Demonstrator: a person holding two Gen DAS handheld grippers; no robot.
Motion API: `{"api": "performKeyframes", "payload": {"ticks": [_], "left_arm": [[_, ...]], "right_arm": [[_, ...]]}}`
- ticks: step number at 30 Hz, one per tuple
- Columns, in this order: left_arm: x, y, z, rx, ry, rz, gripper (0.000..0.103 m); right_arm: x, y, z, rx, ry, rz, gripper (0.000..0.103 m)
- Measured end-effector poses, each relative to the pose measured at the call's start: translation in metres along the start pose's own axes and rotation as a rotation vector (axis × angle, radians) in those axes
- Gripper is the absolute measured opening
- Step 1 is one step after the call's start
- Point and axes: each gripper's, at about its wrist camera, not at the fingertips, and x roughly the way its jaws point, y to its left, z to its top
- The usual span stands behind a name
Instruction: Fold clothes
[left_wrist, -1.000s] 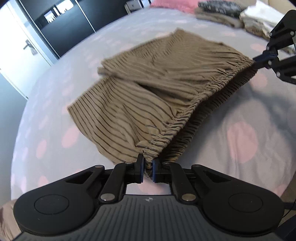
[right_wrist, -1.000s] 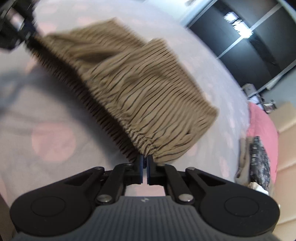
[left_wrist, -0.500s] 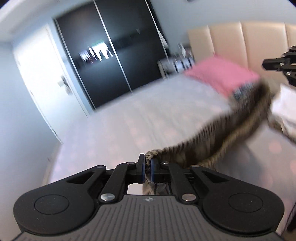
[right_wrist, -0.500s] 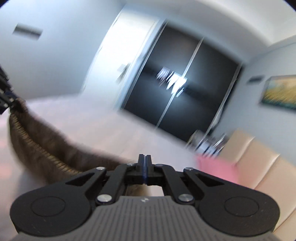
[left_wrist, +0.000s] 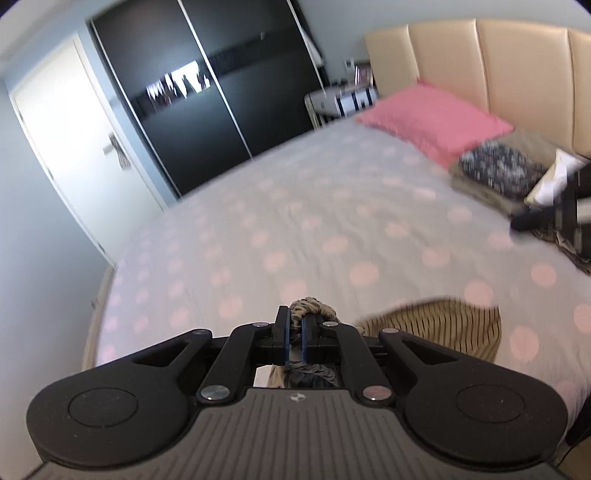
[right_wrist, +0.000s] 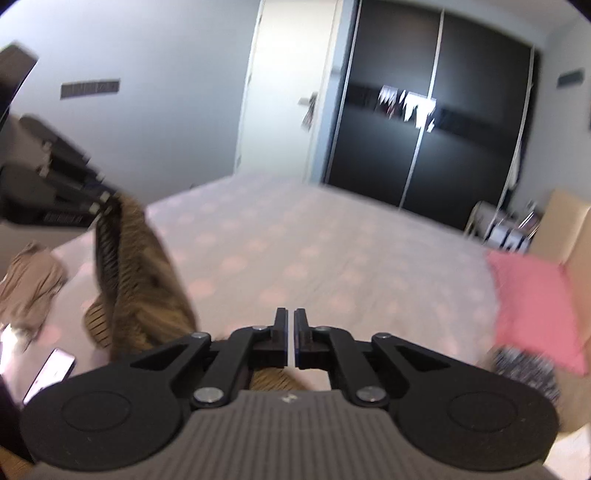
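Note:
The brown striped garment (left_wrist: 439, 325) hangs in the air above the bed. My left gripper (left_wrist: 294, 325) is shut on a bunched piece of its waistband (left_wrist: 312, 307). In the right wrist view the garment (right_wrist: 136, 273) hangs down from the left gripper (right_wrist: 55, 199) at the left. My right gripper (right_wrist: 290, 334) has its jaws almost together; striped cloth (right_wrist: 273, 380) shows just below them, but the pinch itself is hidden. The right gripper also shows at the right edge of the left wrist view (left_wrist: 546, 214).
The bed (left_wrist: 314, 229) has a grey sheet with pink dots. A pink pillow (left_wrist: 436, 118) and a stack of folded clothes (left_wrist: 498, 173) lie by the beige headboard. A brown garment (right_wrist: 29, 277) and a phone (right_wrist: 48, 373) lie at the near left. A dark wardrobe (left_wrist: 207, 96) stands behind.
Both grippers have lifted the striped garment off the bed and tilted up, so the views now show the room. The garment now hangs instead of lying spread.

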Motion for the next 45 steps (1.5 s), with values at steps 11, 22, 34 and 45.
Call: {"api": "performKeyframes", "payload": {"ticks": [11, 22, 34, 45], "left_arm": [[0.052, 0.000, -0.056, -0.013, 0.132, -0.062, 0.004], [0.087, 0.026, -0.122, -0.064, 0.216, -0.088, 0.004], [0.105, 0.045, -0.145, -0.105, 0.280, -0.111, 0.004], [0.118, 0.035, -0.154, -0.081, 0.333, -0.087, 0.004]], "right_arm": [[0.096, 0.098, -0.110, 0.181, 0.249, 0.214, 0.026], [0.141, 0.182, -0.124, 0.163, 0.333, 0.198, 0.037], [0.194, 0.238, -0.137, 0.014, 0.410, 0.085, 0.026], [0.187, 0.176, -0.159, 0.128, 0.488, 0.015, 0.024]]}}
